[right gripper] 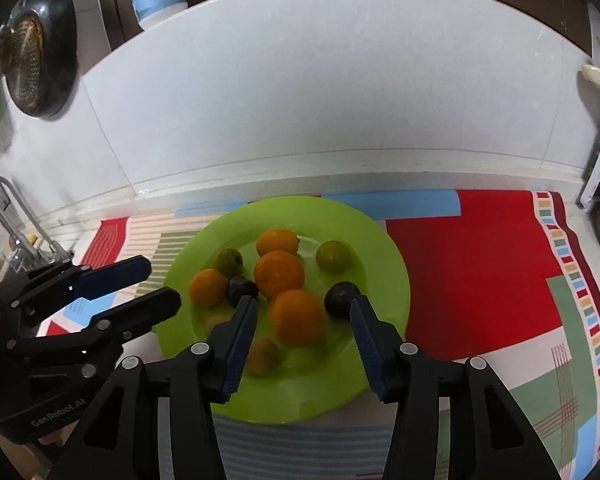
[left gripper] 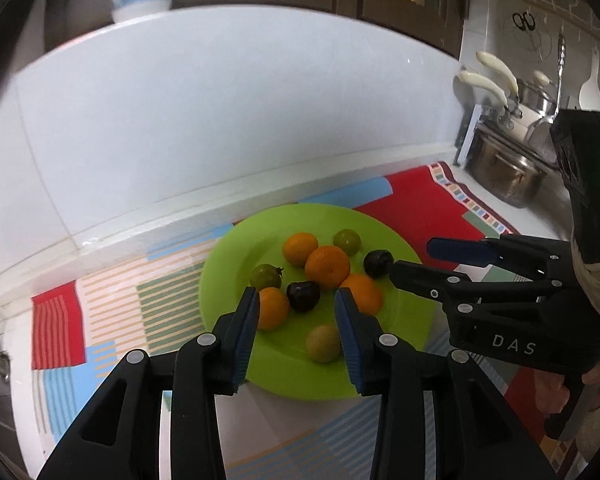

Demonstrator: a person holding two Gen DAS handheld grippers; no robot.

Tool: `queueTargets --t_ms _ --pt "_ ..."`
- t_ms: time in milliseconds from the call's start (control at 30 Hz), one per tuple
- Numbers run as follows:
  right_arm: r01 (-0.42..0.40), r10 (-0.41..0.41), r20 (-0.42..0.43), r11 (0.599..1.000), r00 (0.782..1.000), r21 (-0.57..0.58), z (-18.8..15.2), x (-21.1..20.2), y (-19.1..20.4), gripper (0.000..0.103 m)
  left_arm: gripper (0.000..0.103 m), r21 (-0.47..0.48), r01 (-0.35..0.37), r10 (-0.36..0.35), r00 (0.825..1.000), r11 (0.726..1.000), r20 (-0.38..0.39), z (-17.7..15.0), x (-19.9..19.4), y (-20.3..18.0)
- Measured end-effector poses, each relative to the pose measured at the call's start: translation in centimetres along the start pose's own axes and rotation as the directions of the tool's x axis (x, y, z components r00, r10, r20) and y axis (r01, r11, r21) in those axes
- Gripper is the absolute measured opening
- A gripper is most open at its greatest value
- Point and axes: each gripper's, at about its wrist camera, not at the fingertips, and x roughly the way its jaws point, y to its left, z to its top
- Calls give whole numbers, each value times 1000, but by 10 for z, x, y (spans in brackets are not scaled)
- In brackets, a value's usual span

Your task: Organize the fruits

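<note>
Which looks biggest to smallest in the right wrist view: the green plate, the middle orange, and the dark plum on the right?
1. green plate
2. middle orange
3. dark plum

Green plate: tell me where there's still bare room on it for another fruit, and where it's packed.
On the green plate, bare room lies along the far rim behind the oranges, along the right rim beyond the dark plum, and on the near rim. The centre and left are packed with oranges, plums and green fruits. Off the plate, the red mat patch on its right is free.
</note>
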Motion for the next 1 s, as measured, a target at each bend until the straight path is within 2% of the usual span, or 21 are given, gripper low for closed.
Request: queueTargets --t_ms 100,400,467,533,700,767,833,1000 --pt "4 -4 24 1000 1000 -8 -1 -15 4 50 44 -15 -20 21 999 1000 28 0 -17 0" --pt "39 -38 109 999 993 -12 -13 -74 20 50 46 -25 -71 73 990 997 118 -7 -75 -11" --pt "40 -38 128 999 991 -10 -18 -87 22 52 52 -25 -82 84 987 996 136 -12 -88 -16" --pt "42 -41 147 999 988 -3 -24 -102 23 55 54 -30 -96 100 983 995 156 -17 -101 -20" --pt "51 -50 182 999 982 0 -41 -134 27 55 66 -45 -144 150 970 988 191 -31 -131 -31" --pt "61 -59 200 998 978 -4 -48 -148 30 60 72 -51 -168 175 963 984 205 -38 -142 -36" --pt "71 -69 217 997 974 -2 -54 -160 32 62 74 -56 -183 191 957 982 216 -45 -154 -40" --pt "76 -73 241 997 968 -1 -71 -186 37 62 84 -68 -201 212 946 977 244 -60 -181 -50"
